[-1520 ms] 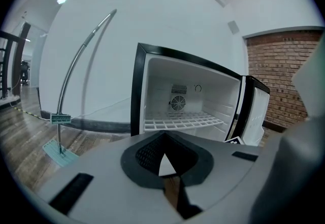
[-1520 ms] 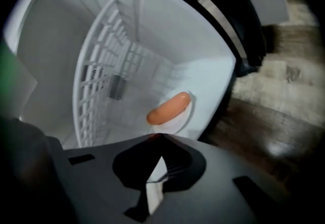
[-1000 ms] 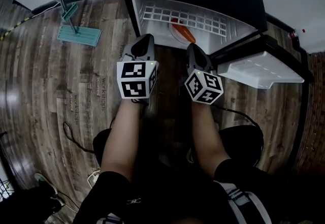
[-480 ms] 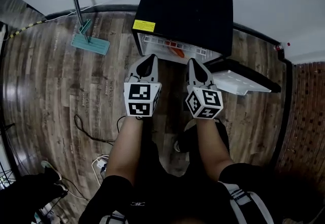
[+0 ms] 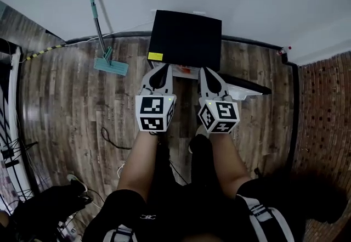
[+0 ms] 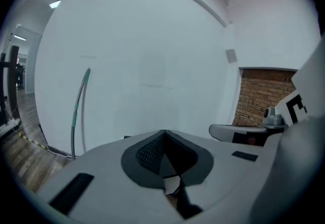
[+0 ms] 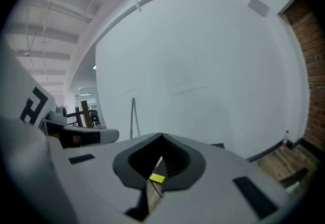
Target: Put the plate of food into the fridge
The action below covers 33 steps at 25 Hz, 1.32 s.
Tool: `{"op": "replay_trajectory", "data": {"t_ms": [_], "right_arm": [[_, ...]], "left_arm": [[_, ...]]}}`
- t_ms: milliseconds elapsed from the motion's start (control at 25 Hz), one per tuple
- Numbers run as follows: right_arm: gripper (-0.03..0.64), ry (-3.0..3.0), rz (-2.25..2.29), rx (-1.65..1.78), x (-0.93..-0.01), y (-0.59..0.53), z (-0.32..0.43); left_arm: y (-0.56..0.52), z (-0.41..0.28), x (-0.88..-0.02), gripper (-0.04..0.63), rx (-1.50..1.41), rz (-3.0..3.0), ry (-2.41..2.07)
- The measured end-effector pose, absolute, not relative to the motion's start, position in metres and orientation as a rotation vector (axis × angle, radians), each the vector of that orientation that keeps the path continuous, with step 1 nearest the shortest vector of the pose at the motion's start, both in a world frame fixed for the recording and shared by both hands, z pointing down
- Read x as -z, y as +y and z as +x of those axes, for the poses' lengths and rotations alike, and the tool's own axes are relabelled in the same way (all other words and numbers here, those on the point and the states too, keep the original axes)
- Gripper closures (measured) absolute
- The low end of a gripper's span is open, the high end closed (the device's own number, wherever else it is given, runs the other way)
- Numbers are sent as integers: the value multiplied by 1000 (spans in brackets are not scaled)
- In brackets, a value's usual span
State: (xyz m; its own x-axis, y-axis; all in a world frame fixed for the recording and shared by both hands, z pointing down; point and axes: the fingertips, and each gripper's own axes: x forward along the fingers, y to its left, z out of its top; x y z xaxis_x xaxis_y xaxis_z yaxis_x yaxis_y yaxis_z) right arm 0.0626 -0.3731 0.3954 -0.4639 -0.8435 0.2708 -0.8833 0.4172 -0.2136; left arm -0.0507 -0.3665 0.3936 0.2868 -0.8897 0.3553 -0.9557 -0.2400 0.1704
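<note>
A small black fridge [image 5: 185, 38] stands against the white wall, seen from above, with its door [image 5: 248, 89] swung open to the right. Only a sliver of its white inside with an orange bit [image 5: 185, 70] shows below the top edge; the plate itself is mostly hidden. My left gripper [image 5: 159, 73] and right gripper [image 5: 208, 76] hover side by side in front of the opening, high above the floor. Both are shut with nothing held. In the left gripper view the left gripper [image 6: 163, 135] points at bare wall, and so does the right gripper [image 7: 161, 140] in its own view.
A teal mop [image 5: 109, 64] leans on the wall left of the fridge. Cables [image 5: 112, 139] trail over the wood floor. A rack [image 5: 7, 125] stands at the far left, and brick [image 5: 323, 125] fills the right side. The person's legs are below the grippers.
The head view has pulled up and back, so the fridge looks smaller and its inside is nearly hidden. Both grippers have come away from the opening and stay shut.
</note>
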Motion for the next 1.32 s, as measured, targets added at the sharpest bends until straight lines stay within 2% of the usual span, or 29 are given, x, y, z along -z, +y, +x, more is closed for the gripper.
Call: {"op": "replay_trajectory", "data": {"t_ms": [280, 600, 880, 1320], "right_arm": [[604, -2590, 1630, -276, -235, -373, 70], [604, -2688, 1696, -177, -119, -355, 66], [604, -2707, 1650, -179, -90, -346, 63], [604, -2740, 1657, -193, -75, -340, 58]], "left_arm": [[-366, -35, -244, 597, -227, 2315, -1679], [-354, -41, -137, 597, -144, 2393, -1744], [-352, -38, -101, 597, -90, 2414, -1752], [-347, -37, -91, 597, -90, 2448, -1741]]}}
